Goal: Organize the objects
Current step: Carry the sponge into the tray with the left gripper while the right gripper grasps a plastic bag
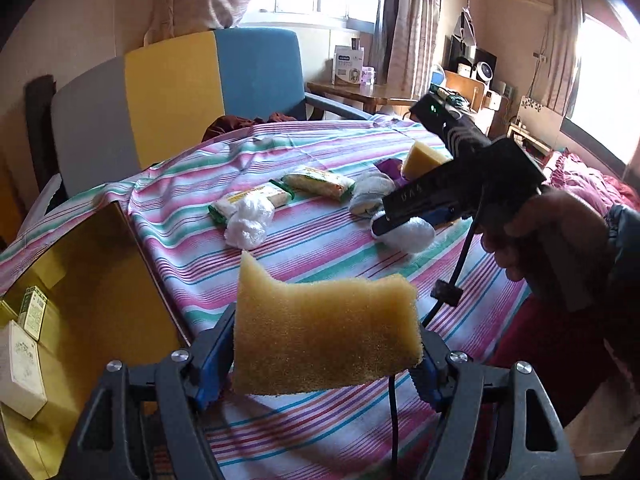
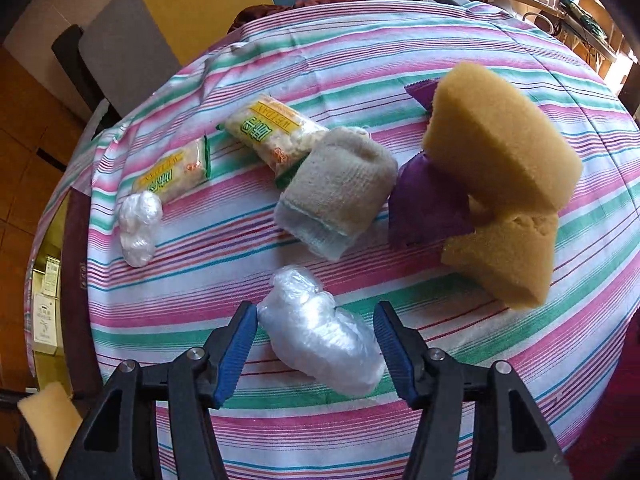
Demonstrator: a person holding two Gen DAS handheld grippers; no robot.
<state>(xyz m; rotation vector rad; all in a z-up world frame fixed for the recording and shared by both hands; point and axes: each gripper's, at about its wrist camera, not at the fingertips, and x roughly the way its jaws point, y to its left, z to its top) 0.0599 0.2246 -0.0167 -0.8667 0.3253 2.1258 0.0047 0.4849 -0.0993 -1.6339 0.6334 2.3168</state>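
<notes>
Left gripper [image 1: 326, 344], clamped on yellow sponge [image 1: 324, 332] aloft beside the open cardboard box [image 1: 120, 280]; right gripper [image 2: 316, 340], jaws wide around a plastic-wrap bundle [image 2: 320, 328] on the striped cloth [image 2: 360, 48]; risk: slippery film squirting free on closing.

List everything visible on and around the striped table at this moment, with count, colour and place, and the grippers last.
Sponges: three, yellow; one held in the left gripper, two stacked at the table's right.
Plastic bag bundles: two, clear white; one between the right gripper's fingers, one at left by the packets.
Snack packets: two, yellow-green, mid table.
Rolled cloth: one, grey-beige, table centre.
Purple cloth: one, under the stacked sponges.
Cardboard box: one, brown, open, left of the table, small boxes inside.
Tablecloth: one, pink-green striped.
Left gripper: shut on a sponge.
Right gripper: open around a bundle.
</notes>
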